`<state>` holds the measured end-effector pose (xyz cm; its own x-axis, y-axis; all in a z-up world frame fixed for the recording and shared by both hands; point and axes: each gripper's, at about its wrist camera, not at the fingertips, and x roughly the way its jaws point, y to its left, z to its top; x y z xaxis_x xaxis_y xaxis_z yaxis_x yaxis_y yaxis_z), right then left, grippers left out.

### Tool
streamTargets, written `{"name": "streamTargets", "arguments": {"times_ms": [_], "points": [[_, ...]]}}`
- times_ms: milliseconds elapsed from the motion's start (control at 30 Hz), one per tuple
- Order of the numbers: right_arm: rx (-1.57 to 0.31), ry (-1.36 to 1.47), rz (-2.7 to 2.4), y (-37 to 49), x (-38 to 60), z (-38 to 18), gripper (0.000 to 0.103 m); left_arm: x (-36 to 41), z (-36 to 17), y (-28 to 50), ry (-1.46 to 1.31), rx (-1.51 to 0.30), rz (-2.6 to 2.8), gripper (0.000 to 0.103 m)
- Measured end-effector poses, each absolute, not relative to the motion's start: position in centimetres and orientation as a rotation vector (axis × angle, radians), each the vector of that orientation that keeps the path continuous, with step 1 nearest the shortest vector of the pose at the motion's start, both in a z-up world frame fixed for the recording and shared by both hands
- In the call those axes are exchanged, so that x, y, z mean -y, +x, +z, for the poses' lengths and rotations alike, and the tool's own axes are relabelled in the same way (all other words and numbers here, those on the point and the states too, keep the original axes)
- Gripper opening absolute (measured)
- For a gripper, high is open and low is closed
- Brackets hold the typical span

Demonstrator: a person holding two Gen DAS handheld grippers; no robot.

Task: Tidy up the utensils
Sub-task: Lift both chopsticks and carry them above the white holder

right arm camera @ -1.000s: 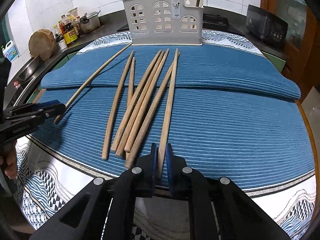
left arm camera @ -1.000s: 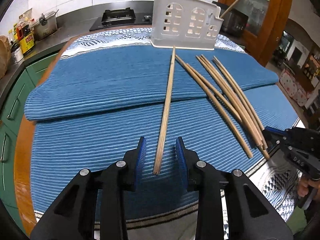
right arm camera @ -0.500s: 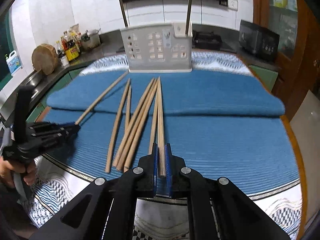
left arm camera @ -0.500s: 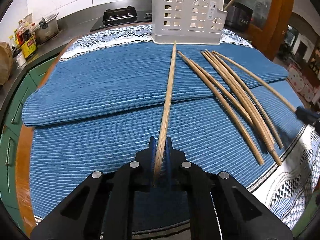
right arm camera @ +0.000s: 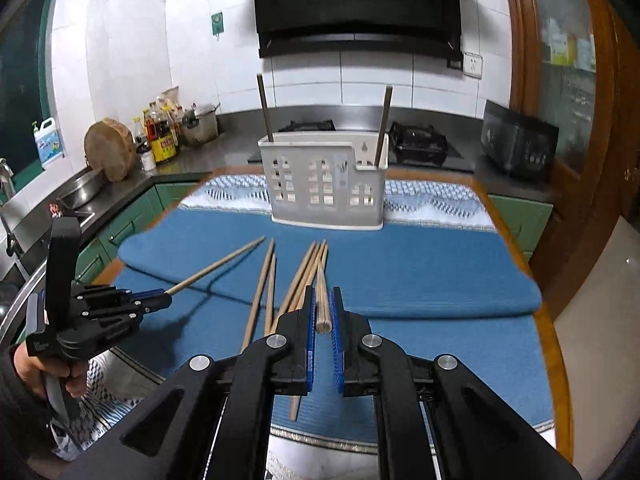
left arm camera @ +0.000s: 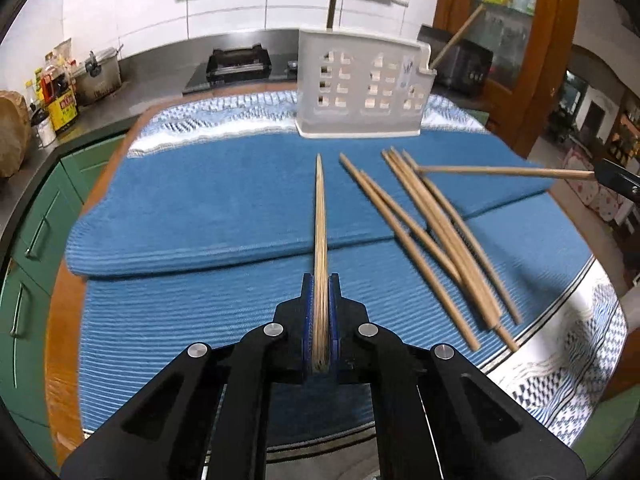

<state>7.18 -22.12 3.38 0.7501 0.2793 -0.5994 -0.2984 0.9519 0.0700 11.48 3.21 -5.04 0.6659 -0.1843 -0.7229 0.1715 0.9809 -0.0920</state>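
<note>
A: Our left hand-held gripper pinches one long wooden chopstick above the blue ribbed cloth.

B: Our right hand-held gripper pinches another chopstick; five loose chopsticks lie before the white perforated plastic holder.

Loose chopsticks motion-blurred; holder interior hidden; right hand-held gripper cut off by edge.

Home kitchen: gas stove, range hood, sauce bottles, green cabinets
</note>
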Motion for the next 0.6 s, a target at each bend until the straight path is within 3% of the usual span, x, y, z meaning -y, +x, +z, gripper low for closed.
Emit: {"name": "streamTargets", "arguments": {"times_ms": [600], "points": [[-0.612, -0.077, 0.401, 11.4, 20.9, 8.8, 0.007, -3.8, -0.3, 12.7, -0.053, -0.681, -0.217, 0.005]]}}
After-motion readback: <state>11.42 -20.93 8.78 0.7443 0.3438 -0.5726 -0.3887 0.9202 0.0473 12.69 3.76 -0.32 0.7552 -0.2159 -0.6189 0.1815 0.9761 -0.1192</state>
